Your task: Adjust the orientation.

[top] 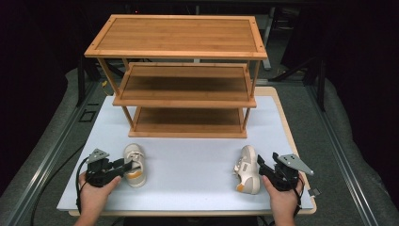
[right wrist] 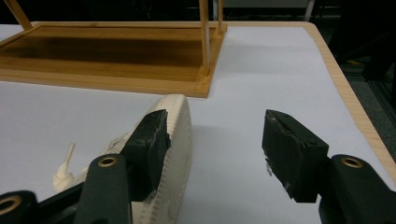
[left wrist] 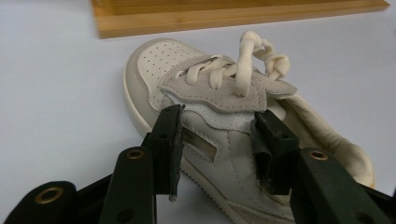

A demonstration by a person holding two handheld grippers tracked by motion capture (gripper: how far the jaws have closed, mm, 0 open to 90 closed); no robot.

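Observation:
Two small cream shoes with orange heels lie on the white table top. The left shoe [top: 134, 165] [left wrist: 224, 135] stands upright with its toe toward the rack. My left gripper [top: 127, 165] [left wrist: 217, 126] is closed on its side wall, one jaw outside and the other inside the opening by the grey strap. The right shoe [top: 248, 175] [right wrist: 177, 135] appears tipped on its side, with its sole toward my right gripper [top: 260, 167] [right wrist: 215, 126]. That gripper is open. Its left jaw is against the sole edge, and bare table lies between the jaws.
A three-tier bamboo shoe rack [top: 188, 47] [left wrist: 233, 18] [right wrist: 116, 60] stands at the back of the table, its shelves bare. The white table top [top: 188, 165] has a wooden rim, with its right edge [right wrist: 345, 93] close to my right gripper.

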